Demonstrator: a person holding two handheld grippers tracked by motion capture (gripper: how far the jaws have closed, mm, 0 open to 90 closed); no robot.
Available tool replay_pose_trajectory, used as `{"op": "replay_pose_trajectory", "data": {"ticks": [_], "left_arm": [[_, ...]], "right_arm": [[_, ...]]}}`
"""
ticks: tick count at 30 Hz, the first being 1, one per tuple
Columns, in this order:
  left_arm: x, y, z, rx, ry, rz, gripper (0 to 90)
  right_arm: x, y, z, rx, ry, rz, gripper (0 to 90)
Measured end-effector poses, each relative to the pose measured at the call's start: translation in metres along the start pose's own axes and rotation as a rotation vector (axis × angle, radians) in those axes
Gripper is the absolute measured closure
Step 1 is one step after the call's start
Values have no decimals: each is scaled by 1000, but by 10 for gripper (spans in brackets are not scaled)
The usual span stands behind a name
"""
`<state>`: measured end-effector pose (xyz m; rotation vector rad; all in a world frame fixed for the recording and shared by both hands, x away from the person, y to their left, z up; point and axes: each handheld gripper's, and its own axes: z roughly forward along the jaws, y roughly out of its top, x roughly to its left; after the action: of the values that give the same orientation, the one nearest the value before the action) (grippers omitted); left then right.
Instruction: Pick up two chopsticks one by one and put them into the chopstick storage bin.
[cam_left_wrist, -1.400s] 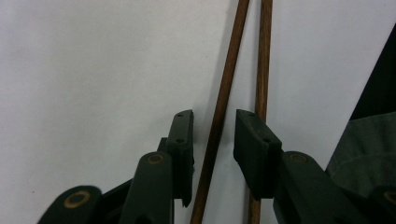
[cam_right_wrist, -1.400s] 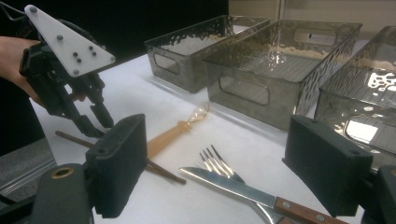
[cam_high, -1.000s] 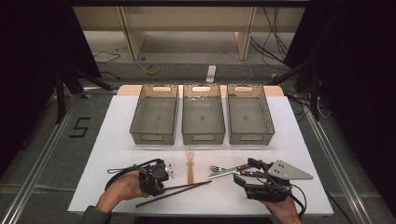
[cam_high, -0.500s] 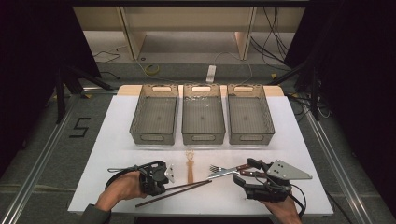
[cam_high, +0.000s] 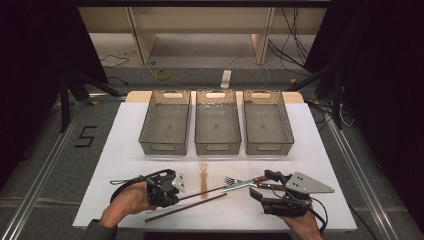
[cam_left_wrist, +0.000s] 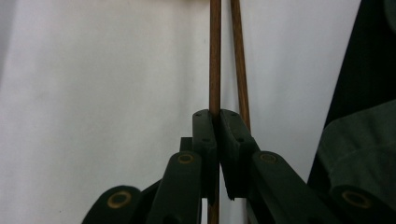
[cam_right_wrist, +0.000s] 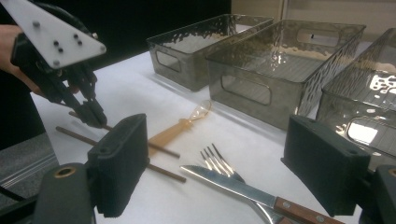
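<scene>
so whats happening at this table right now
A person works cutlery on a white table with a gripper in each hand. The left gripper is shut on one brown chopstick; the second chopstick lies beside it. The right gripper is open, its jaws either side of a wooden-handled knife and a fork. A translucent spoon lies between. Three clear bins stand in a row behind, apparently empty.

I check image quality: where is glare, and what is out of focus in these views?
Right gripper view: bright glare on the bins, near jaws blurred. Left gripper view: the chopstick sharp, the sleeve soft. High view: table evenly lit, surroundings dark.
</scene>
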<state>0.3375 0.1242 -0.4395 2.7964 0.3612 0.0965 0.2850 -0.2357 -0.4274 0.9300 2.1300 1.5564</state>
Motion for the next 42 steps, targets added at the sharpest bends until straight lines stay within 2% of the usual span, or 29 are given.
{"op": "replay_pose_trajectory", "data": {"ticks": [3,8,12,16,22,25,35,42], "left_arm": [[2,0,-6,-62,1,-32,849],[8,1,-12,-148,-13,-116,849],[13,-1,-18,-215,4,-189,849],[18,-2,-25,-286,13,-241,849],[22,-2,-34,-348,61,-314,849],[26,-1,-37,-367,59,-339,849],[43,6,-56,-414,121,-370,849],[56,8,-68,-464,137,-404,849]], "right_arm": [[0,0,0,-7,-1,2,226],[-1,0,-1,-11,-7,2,226],[-1,0,-1,-15,-14,1,225],[-2,0,-2,-22,-20,7,226],[-3,0,-3,-28,-21,11,225],[-2,0,-3,-29,-22,10,226],[-3,0,-3,-28,-22,10,225],[-4,0,-5,-43,-33,14,225]]}}
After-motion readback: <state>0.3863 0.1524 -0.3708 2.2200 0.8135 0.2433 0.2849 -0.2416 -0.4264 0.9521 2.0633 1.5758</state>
